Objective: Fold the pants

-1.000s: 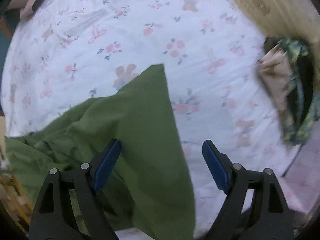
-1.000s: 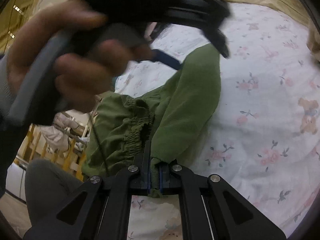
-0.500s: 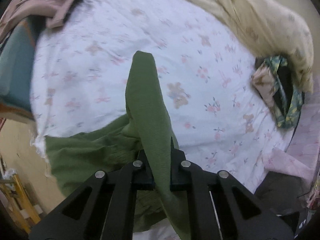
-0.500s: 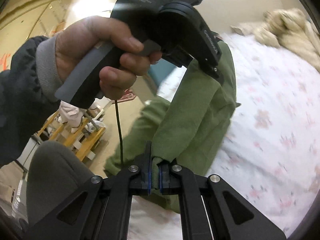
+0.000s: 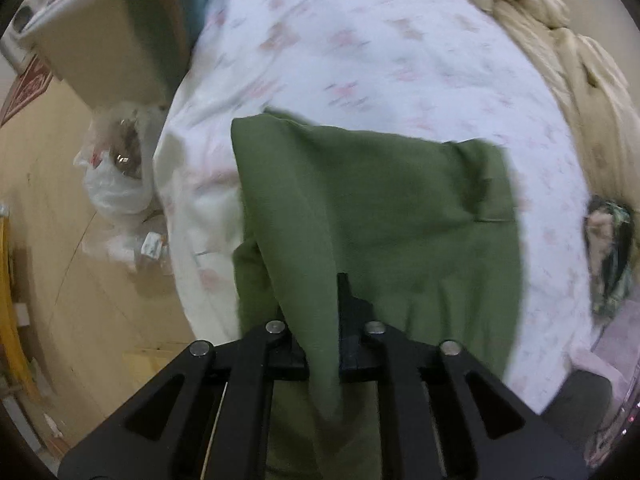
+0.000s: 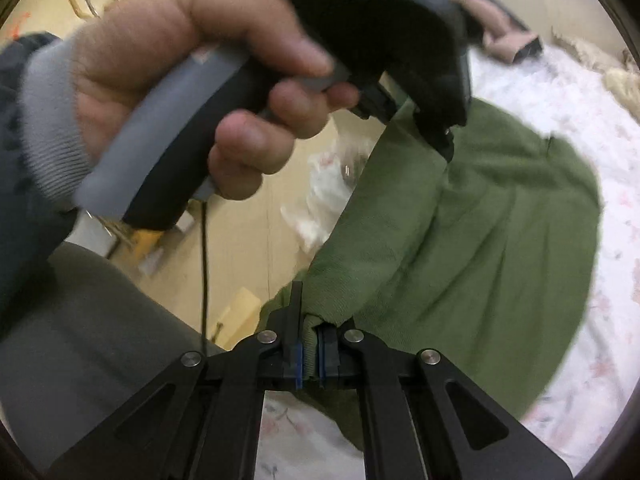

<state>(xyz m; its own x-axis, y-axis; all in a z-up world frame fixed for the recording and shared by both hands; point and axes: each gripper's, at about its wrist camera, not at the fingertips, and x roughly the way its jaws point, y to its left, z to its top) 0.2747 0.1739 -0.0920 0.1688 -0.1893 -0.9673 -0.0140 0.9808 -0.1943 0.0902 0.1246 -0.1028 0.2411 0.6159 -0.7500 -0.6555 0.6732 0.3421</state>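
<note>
Olive-green cotton pants point(image 5: 400, 216): newly lifted above floral bed sheet point(image 5: 360, 40); left hand-held gripper point(image 5: 323, 354) and right hand-held gripper point(image 6: 310, 354) both clamped on fabric, fold starting.

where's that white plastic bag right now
The bag is on the floor left of the bed in the left wrist view, beside the hanging sheet edge.

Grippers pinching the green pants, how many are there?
2. The left gripper is shut on one part of the green pants, the right gripper on another.

A floral bedsheet point(image 5: 360, 60) lies beside a beige quilt point(image 5: 560, 52), with a white plastic bag point(image 5: 116, 184) on the wooden floor point(image 5: 52, 208).
</note>
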